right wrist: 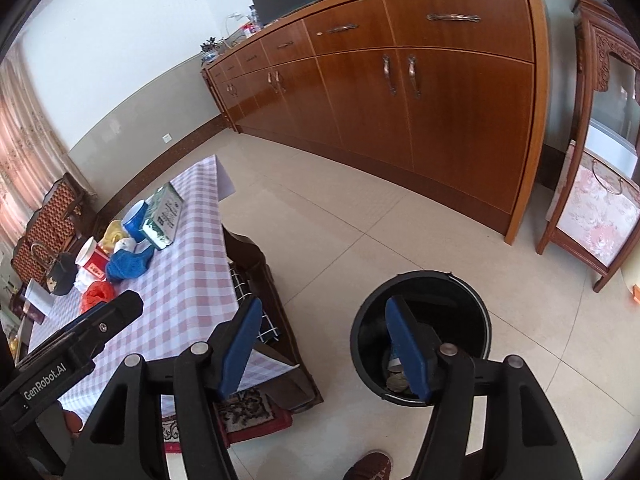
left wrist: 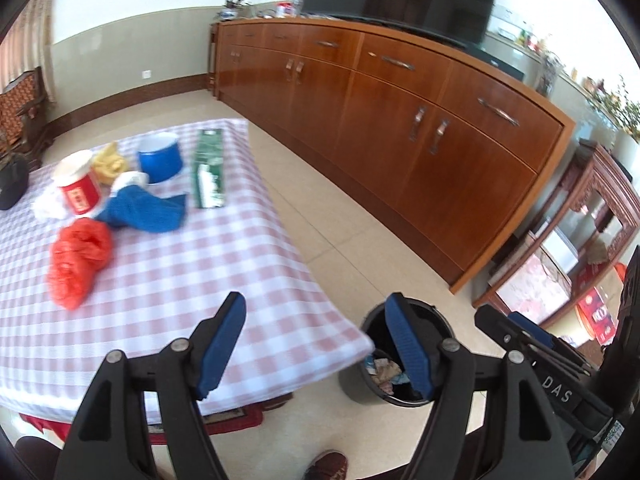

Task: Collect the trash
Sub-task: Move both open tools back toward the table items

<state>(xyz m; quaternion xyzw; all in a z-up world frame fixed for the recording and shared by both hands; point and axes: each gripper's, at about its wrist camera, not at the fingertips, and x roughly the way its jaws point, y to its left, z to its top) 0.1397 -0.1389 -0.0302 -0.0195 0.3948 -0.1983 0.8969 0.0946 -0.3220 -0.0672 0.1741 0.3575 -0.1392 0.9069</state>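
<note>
On the pink checked tablecloth [left wrist: 200, 264] [right wrist: 188, 280] lie a crumpled red plastic bag [left wrist: 78, 260] [right wrist: 96, 294], a blue cloth [left wrist: 140, 208] [right wrist: 128, 264], a red and white cup [left wrist: 80, 188], a blue cup [left wrist: 160, 158], a yellow wad [left wrist: 110, 164] and a green box [left wrist: 208, 168] [right wrist: 164, 216]. A black bin [left wrist: 352, 384] [right wrist: 460, 312] with scraps inside stands on the floor off the table's corner. My left gripper [left wrist: 316, 304] hovers open over the table's near corner, holding nothing. My right gripper [right wrist: 323, 304] is open and empty above the floor, its right finger over the bin.
A long wooden sideboard [left wrist: 400, 120] [right wrist: 400, 100] with a television on it runs along the far wall. A carved chair with a floral seat [right wrist: 592, 208] stands right of it. A black cap [left wrist: 12, 184] sits at the table's left edge. A brown shoe [left wrist: 328, 464] shows below.
</note>
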